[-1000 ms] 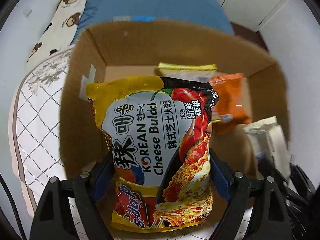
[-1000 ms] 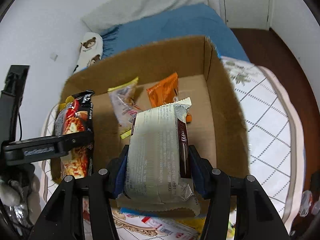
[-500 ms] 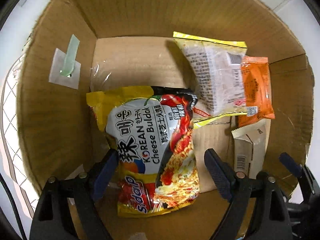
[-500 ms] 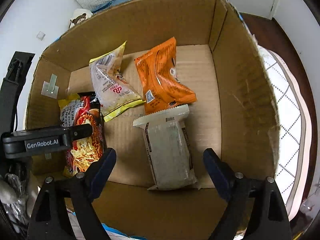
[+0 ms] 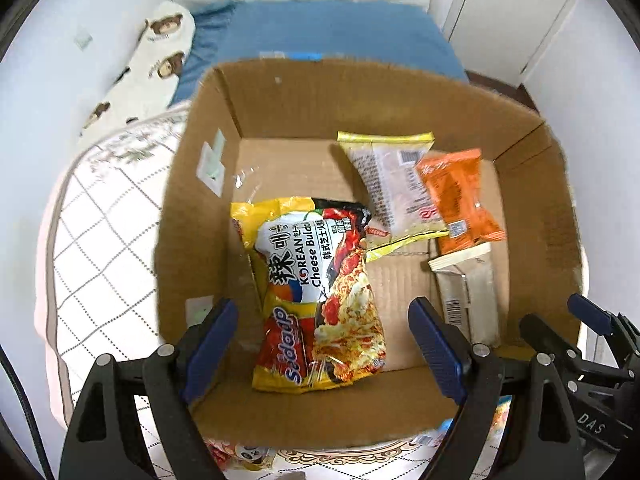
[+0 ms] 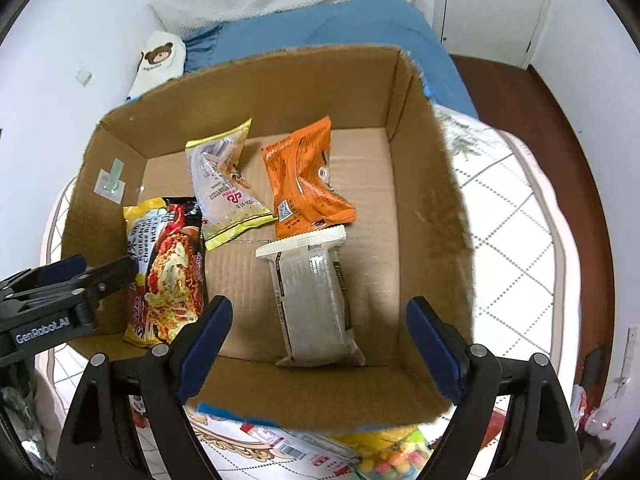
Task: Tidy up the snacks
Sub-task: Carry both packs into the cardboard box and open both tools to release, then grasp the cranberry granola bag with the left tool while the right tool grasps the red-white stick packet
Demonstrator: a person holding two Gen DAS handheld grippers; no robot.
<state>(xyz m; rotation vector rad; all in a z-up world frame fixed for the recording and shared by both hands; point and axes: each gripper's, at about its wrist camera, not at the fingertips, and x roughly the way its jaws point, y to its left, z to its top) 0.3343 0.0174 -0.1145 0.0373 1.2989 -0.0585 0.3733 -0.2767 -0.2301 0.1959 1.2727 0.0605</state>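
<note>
An open cardboard box (image 5: 192, 208) (image 6: 432, 208) stands on a checked quilt. Inside lie a yellow Korean Cheese Buldak noodle pack (image 5: 316, 300) (image 6: 164, 276) at the left, a pale yellow-edged pack (image 5: 396, 188) (image 6: 224, 188), an orange pack (image 5: 460, 196) (image 6: 304, 188) and a whitish wafer pack (image 5: 468, 292) (image 6: 312, 300) at the right. My left gripper (image 5: 324, 348) is open and empty above the box's near edge, over the noodle pack. My right gripper (image 6: 320, 344) is open and empty above the wafer pack. The left gripper also shows in the right wrist view (image 6: 60, 292).
More snack packs lie on the quilt in front of the box (image 6: 384, 460) (image 5: 240, 452). A blue blanket (image 5: 340, 36) and a bear-print pillow (image 5: 152, 64) lie behind the box. White walls and a door stand beyond.
Both grippers have opened and let go: the noodle pack and the wafer pack now lie in the box. Both grippers have since pulled up and back from the box.
</note>
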